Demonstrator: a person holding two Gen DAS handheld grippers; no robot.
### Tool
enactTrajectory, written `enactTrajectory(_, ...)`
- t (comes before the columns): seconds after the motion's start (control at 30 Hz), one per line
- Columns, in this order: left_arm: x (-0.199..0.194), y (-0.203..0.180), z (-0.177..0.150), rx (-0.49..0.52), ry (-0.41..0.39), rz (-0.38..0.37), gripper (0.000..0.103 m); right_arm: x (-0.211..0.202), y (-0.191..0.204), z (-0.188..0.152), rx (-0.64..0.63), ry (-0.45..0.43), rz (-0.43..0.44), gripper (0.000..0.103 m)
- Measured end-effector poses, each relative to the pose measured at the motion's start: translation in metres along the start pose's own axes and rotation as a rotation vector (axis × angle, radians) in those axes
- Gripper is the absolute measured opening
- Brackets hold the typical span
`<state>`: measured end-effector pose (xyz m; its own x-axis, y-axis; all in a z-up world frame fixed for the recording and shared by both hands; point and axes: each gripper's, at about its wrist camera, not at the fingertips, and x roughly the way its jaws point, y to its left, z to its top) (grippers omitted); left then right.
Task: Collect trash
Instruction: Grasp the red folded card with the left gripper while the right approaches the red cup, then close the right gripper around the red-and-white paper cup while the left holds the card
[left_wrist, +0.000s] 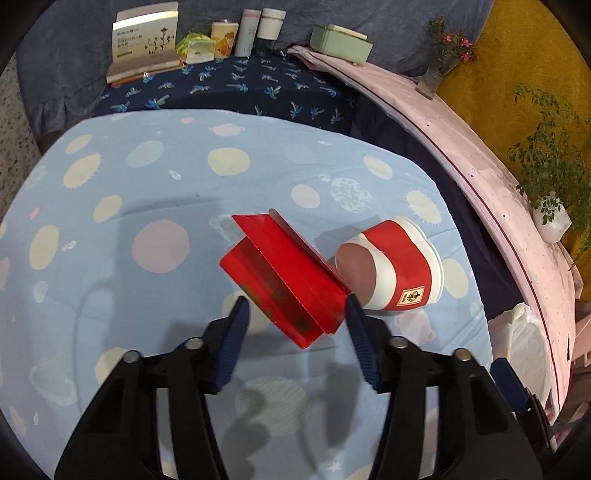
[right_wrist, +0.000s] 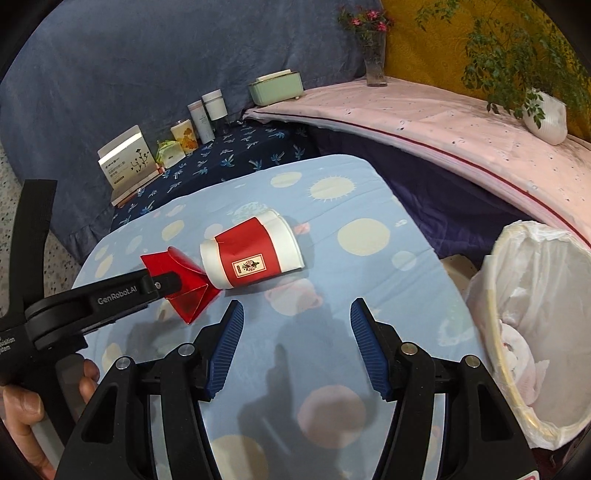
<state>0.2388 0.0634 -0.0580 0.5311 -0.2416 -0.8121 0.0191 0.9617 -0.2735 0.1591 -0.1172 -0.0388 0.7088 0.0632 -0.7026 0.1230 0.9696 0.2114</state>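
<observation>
While its jaws gape, left gripper (left_wrist: 295, 306) straddles red box (left_wrist: 284, 277).

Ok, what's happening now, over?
Left gripper open around red box. Right gripper open, empty. Cup lying beside box. Bin at right.

Home room, patterned tablecloth (left_wrist: 110, 206), potted plant (right_wrist: 546, 114), flower vase (right_wrist: 375, 62)
</observation>
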Motion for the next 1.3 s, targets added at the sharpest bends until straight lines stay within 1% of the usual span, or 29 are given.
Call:
enactTrajectory(0.03, 0.004, 0.000, 0.001, 0.003, 0.008, -0.013, 0.029, 0.004, 0.002, 0.001, 0.002, 0.005, 0.001, 0.059)
enactTrajectory(0.07, 0.006, 0.001, 0.001, 0.007, 0.015, -0.024, 0.017, 0.008, 0.004, 0.002, 0.003, 0.009, 0.004, 0.059)
enactTrajectory(0.17, 0.008, 0.005, 0.001, 0.010, 0.006, -0.030, 0.005, 0.017, 0.010, 0.005, -0.001, 0.018, 0.011, 0.059)
enactTrajectory(0.27, 0.003, 0.013, 0.002, 0.005, -0.012, -0.032, 0.002, 0.024, 0.019, 0.008, -0.009, 0.021, 0.021, 0.059)
enactTrajectory(0.43, -0.006, 0.029, 0.006, -0.005, -0.043, -0.004, 0.001, 0.037, 0.036, 0.015, -0.018, 0.026, 0.041, 0.059)
enactTrajectory(0.5, -0.008, 0.034, 0.007, -0.006, -0.042, 0.001, 0.001, 0.044, 0.044, 0.018, -0.029, 0.026, 0.036, 0.062)
enactTrajectory(0.57, -0.008, 0.038, 0.007, -0.002, -0.041, 0.009, 0.001, 0.049, 0.047, 0.019, -0.027, 0.025, 0.036, 0.071)
enactTrajectory(0.6, -0.008, 0.040, 0.007, -0.001, -0.041, 0.013, 0.001, 0.052, 0.049, 0.020, -0.024, 0.025, 0.034, 0.072)
enactTrajectory(0.8, -0.005, 0.047, 0.007, -0.010, -0.040, 0.010, 0.001, 0.070, 0.053, 0.023, -0.012, 0.038, 0.013, 0.072)
enactTrajectory(0.9, -0.004, 0.047, 0.006, -0.006, -0.042, 0.010, 0.001, 0.074, 0.047, 0.023, 0.001, 0.037, -0.004, 0.070)
enactTrajectory(0.97, -0.004, 0.046, 0.006, -0.001, -0.044, 0.010, 0.001, 0.074, 0.042, 0.022, 0.018, 0.034, -0.001, 0.061)
enactTrajectory(1.0, -0.004, 0.046, 0.005, 0.002, -0.045, 0.009, 0.001, 0.074, 0.039, 0.022, 0.024, 0.035, -0.004, 0.059)
enactTrajectory(1.07, -0.004, 0.044, 0.004, 0.005, -0.043, 0.005, 0.001, 0.073, 0.034, 0.021, 0.033, 0.033, -0.010, 0.048)
enactTrajectory(1.1, -0.003, 0.043, 0.004, 0.007, -0.042, 0.003, 0.001, 0.072, 0.031, 0.021, 0.037, 0.031, -0.011, 0.045)
enactTrajectory(1.17, -0.002, 0.040, 0.001, 0.012, -0.035, -0.002, 0.001, 0.071, 0.025, 0.020, 0.047, 0.030, -0.011, 0.034)
enactTrajectory(1.2, -0.002, 0.039, 0.000, 0.014, -0.033, -0.002, 0.001, 0.071, 0.024, 0.020, 0.050, 0.032, -0.012, 0.031)
enactTrajectory(1.27, -0.001, 0.035, -0.002, 0.017, -0.029, -0.005, 0.001, 0.071, 0.019, 0.020, 0.055, 0.041, -0.014, 0.018)
enactTrajectory(1.3, -0.002, 0.034, -0.004, 0.018, -0.028, -0.006, 0.001, 0.071, 0.017, 0.020, 0.060, 0.045, -0.012, 0.016)
